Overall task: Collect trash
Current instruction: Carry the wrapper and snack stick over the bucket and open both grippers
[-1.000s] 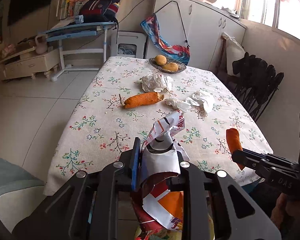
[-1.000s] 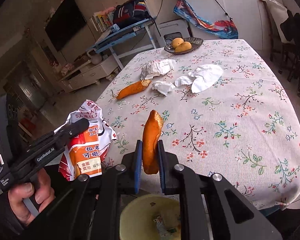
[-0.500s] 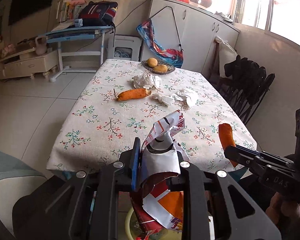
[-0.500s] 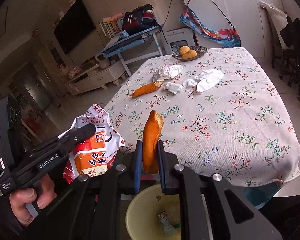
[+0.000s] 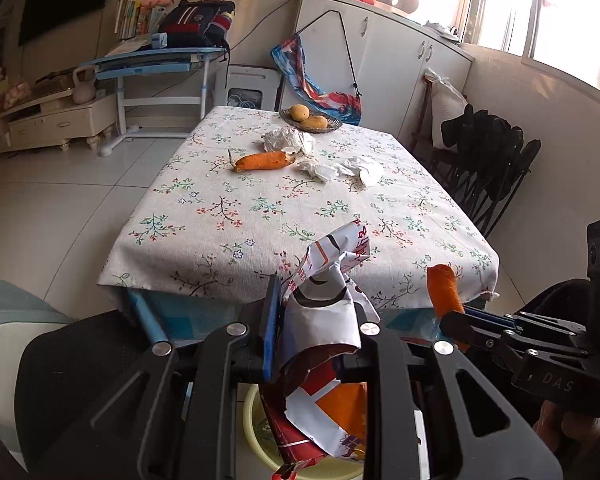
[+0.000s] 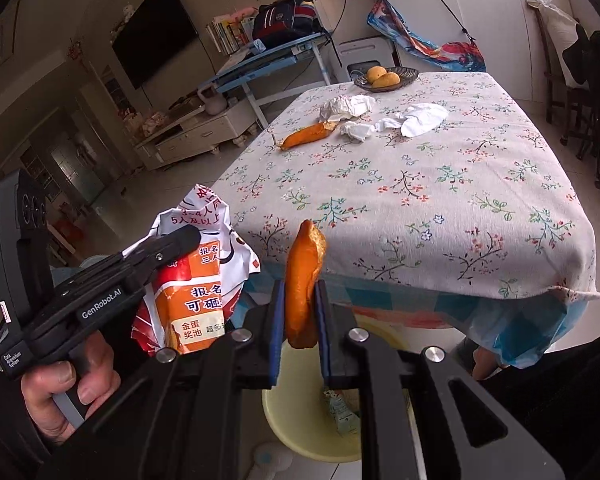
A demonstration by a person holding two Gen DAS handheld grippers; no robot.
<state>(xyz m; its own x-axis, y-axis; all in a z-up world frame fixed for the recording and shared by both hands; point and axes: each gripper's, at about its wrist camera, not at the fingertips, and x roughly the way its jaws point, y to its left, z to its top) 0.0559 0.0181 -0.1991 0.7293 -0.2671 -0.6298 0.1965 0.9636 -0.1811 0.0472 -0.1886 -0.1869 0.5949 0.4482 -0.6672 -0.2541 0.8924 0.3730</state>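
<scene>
My left gripper (image 5: 318,332) is shut on a crumpled orange, red and white snack bag (image 5: 324,360), which hangs over a pale yellow bin (image 5: 256,412) on the floor. In the right wrist view the same left gripper (image 6: 180,240) and snack bag (image 6: 196,280) show at the left. My right gripper (image 6: 300,316) is shut on an orange sweet potato piece (image 6: 303,280), held upright above the yellow bin (image 6: 296,432), which has a wrapper inside. The right gripper (image 5: 452,316) and its piece (image 5: 442,288) appear at the right of the left wrist view.
A table with a floral cloth (image 5: 300,208) stands ahead. On it lie another orange sweet potato (image 5: 262,161), crumpled white tissues (image 5: 360,168), crumpled white paper (image 5: 286,139) and a fruit bowl (image 5: 310,120). Dark chairs (image 5: 488,168) stand to the right.
Both grippers have pulled back from the table with their loads; the table now looks farther away, and the yellow bin has come into view below them.
</scene>
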